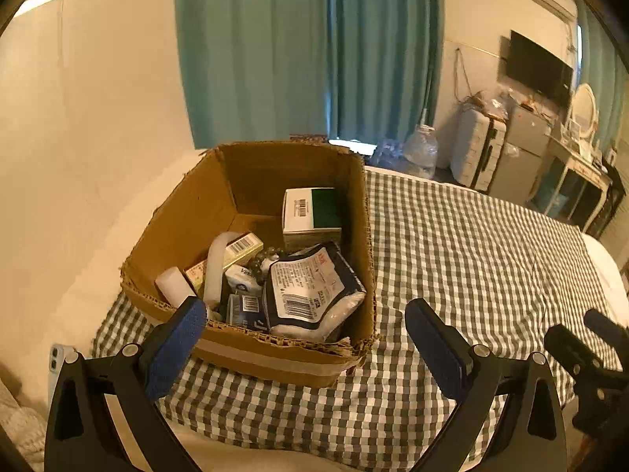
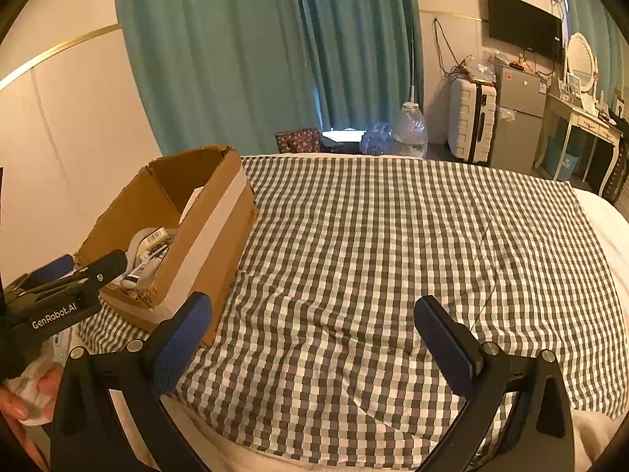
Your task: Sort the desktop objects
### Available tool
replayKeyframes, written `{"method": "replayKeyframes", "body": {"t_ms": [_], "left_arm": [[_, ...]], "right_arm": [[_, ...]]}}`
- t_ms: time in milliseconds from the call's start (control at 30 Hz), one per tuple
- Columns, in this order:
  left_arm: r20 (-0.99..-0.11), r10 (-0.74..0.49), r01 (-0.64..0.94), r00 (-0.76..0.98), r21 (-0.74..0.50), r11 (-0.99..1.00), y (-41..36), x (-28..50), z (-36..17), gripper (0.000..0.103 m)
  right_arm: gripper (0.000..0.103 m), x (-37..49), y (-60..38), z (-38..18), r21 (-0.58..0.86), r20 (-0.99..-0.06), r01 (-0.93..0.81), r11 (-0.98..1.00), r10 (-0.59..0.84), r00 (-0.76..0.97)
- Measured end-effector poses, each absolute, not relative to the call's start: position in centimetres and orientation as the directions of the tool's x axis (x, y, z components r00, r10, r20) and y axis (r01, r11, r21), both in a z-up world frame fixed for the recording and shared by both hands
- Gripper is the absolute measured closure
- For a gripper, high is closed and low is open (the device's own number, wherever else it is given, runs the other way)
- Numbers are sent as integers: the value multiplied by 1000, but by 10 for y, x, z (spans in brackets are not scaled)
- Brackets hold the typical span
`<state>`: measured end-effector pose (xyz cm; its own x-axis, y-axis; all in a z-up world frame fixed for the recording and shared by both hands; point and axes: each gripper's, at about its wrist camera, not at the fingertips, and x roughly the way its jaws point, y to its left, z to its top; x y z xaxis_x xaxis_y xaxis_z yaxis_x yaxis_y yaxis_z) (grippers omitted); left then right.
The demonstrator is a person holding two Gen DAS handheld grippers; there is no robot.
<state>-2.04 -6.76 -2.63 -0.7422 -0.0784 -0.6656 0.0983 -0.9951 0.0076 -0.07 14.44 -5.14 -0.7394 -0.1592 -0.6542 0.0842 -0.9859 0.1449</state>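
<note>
I had the left gripper (image 1: 304, 320) spread wide and empty at the near rim of the cardboard box (image 1: 188, 212), its left pad overlapping that rim in the view. The box sat at about ten o'clock on the checked cloth (image 2: 373, 236), against the wall. Inside lay a dark pouch with a barcode label (image 1: 310, 287) at five o'clock, a white-and-green carton (image 1: 310, 212) at one o'clock, and small boxes and a white tube at eight. My right gripper (image 2: 312, 324) was also spread, holding nothing, over bare cloth to the box's right.
</note>
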Motion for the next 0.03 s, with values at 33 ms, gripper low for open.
{"method": "replayKeyframes", "body": {"t_ms": [33], "left_arm": [[-669, -68, 88, -740, 4, -996, -67, -20, -26, 0]], "right_arm": [[0, 0, 145, -51, 148, -653, 86, -985, -163, -739]]}}
